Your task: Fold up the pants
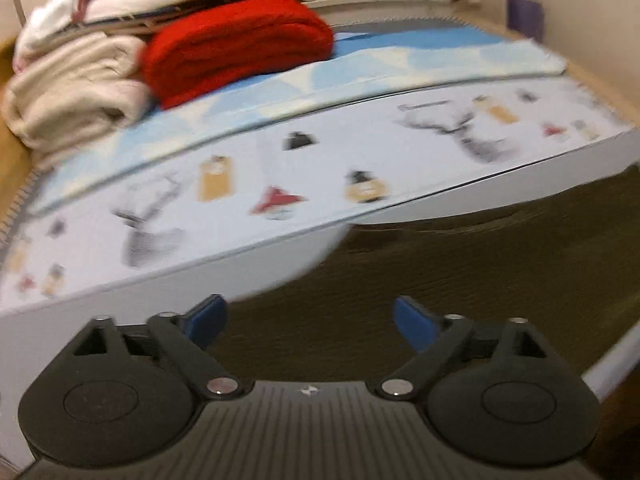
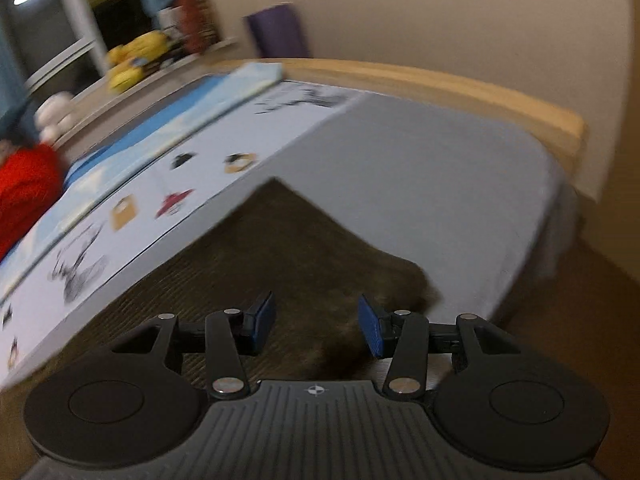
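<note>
Dark brown corduroy pants (image 1: 460, 272) lie flat on a bed, filling the lower right of the left wrist view. In the right wrist view the pants (image 2: 280, 248) spread out ahead, with one corner pointing away. My left gripper (image 1: 308, 320) is open and empty, just above the pants near their left edge. My right gripper (image 2: 316, 326) is open and empty, over the pants near their right edge. Both views are blurred.
A white sheet (image 1: 240, 184) with printed pictures and a blue-and-white cloth (image 1: 360, 64) lie behind the pants. A red folded blanket (image 1: 236, 56), cream fabric (image 1: 72, 88) and stacked clothes sit far left. Grey bedsheet (image 2: 420, 184) and wooden bed frame (image 2: 480, 96) lie right. Yellow plush toys (image 2: 136, 60) sit on a ledge.
</note>
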Action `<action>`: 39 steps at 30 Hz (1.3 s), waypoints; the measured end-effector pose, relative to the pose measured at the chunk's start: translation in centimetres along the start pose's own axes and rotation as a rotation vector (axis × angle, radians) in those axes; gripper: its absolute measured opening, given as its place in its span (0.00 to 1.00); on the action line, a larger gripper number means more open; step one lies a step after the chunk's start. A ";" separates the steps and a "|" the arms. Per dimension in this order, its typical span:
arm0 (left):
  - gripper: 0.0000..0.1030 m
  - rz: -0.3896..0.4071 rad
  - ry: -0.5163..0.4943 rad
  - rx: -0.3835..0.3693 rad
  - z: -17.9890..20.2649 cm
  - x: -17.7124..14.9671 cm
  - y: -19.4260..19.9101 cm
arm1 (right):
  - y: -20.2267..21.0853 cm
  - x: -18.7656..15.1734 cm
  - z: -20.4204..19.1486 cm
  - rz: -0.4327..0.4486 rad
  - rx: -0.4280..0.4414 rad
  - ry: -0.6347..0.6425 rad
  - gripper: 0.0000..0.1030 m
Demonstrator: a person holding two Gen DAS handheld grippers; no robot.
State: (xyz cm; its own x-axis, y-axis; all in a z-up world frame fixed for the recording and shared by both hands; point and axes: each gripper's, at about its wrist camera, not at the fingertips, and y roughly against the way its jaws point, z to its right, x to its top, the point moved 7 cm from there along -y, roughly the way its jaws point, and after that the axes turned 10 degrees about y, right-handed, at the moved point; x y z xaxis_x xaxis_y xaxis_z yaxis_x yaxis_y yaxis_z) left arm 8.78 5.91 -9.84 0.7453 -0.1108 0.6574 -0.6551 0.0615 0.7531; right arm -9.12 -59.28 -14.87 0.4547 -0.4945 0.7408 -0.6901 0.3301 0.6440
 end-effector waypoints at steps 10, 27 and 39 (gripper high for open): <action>0.93 0.054 -0.069 -0.054 6.8 -1.1 -0.9 | -2.7 -0.2 -0.5 -0.042 0.070 -0.144 0.47; 0.93 -0.004 -0.075 -0.040 6.3 -0.5 -2.7 | -4.3 -1.7 0.9 -0.132 0.046 -0.223 0.48; 0.93 -0.002 -0.076 -0.028 5.3 -0.5 -2.7 | -4.1 -2.3 5.2 -0.080 -0.122 -0.415 0.49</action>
State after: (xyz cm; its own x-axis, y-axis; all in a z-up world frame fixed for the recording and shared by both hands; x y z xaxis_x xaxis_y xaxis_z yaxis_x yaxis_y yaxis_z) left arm 9.56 0.53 -12.35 0.7345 -0.1860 0.6526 -0.6489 0.0891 0.7556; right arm -10.30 -63.71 -20.18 0.2221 -0.7956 0.5637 -0.5789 0.3575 0.7328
